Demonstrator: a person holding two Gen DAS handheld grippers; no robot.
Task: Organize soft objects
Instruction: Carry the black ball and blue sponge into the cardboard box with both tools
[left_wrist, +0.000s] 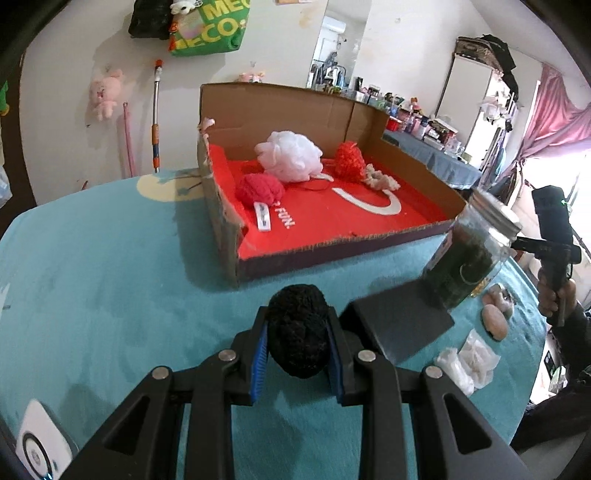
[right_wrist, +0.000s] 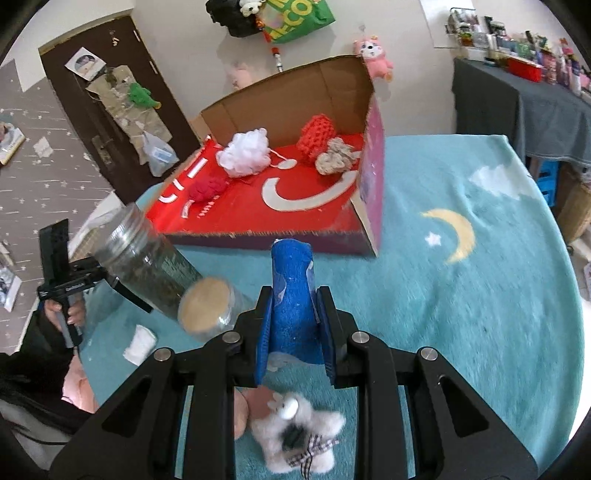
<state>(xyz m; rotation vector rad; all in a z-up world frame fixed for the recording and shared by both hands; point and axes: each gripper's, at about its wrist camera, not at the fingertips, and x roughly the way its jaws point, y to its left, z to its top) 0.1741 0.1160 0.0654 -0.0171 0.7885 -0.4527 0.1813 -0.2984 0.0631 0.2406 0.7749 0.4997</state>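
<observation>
- I am pinching a black knitted scrubber (left_wrist: 297, 334) in my left gripper (left_wrist: 297, 354), its jaws drawn narrow so the blue pads dent the soft ball on both sides; I judge I am carrying it toward the cardboard box (left_wrist: 221, 206).
- I am clamping a blue sponge (right_wrist: 291, 299) upright in my right gripper (right_wrist: 295, 332), jaws also narrow and pressing its flanks, so it stands up ahead of the fingers, pointing at the box's near wall.
- Both grippers are hovering over the blanket near the box's front edge, neither yet above its red floor.
- Inside the box, the sorted soft things are sitting toward the back wall: a white mesh bath puff (left_wrist: 291, 157), a red knitted scrubber (left_wrist: 260, 188) near the left wall, a red crocheted piece (left_wrist: 349, 160) and a beige crocheted piece (right_wrist: 336, 158) toward the right wall.
- A glass jar with a metal lid (left_wrist: 469, 258) is standing between my two grippers, and a cork-topped jar (right_wrist: 210, 306) is just beside it.
- A small white plush bear (right_wrist: 295, 435) is lying on the blanket's near edge under my right gripper, still to be sorted, I think.
- The table is wearing a teal blanket (right_wrist: 461, 314) with a moon, star and cloud print.
- Around it are a white wall with hanging plush toys, a dark door and a cluttered side table.
</observation>
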